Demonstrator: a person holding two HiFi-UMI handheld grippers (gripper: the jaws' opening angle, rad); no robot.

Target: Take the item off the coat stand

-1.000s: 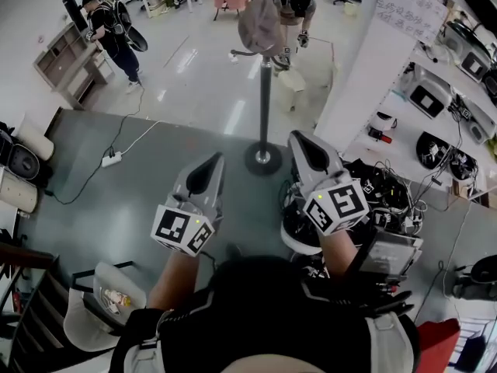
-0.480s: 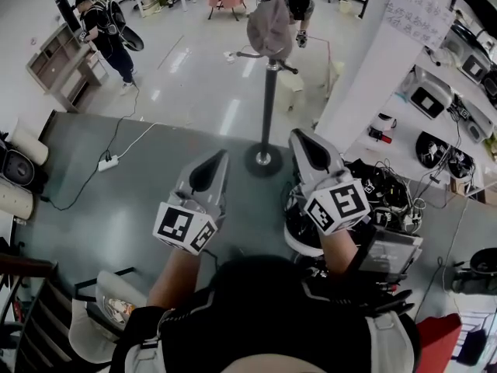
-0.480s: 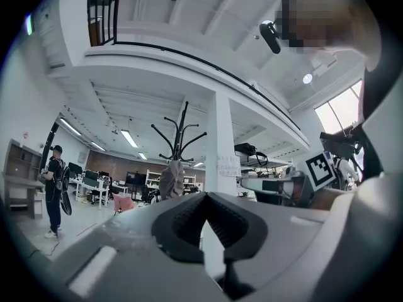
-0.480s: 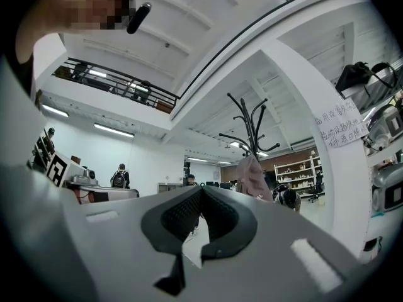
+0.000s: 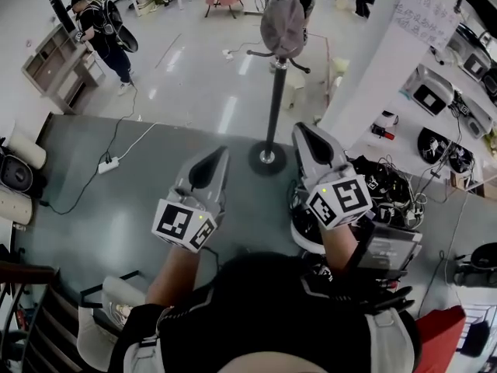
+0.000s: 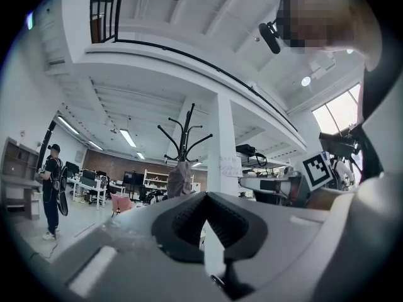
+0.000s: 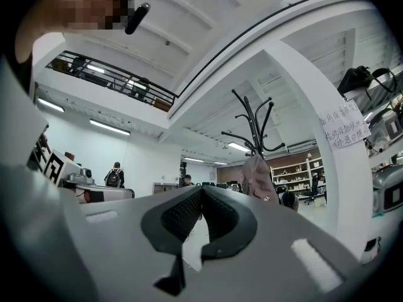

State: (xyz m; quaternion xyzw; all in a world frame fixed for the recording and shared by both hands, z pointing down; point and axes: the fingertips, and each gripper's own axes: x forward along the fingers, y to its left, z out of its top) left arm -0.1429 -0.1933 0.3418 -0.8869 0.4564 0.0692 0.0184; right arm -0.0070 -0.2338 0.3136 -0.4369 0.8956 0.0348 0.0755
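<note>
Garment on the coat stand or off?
On. The grey garment hangs from the top of the coat stand; left gripper and right gripper, both shut and empty, are short of it.

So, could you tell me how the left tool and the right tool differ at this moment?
The left tool is over bare grey floor, left of the stand; the right tool is beside tangled cables, right of it. In the head view the right tool reaches further forward than the left tool. Both are shut, empty and aimed towards the stand.
</note>
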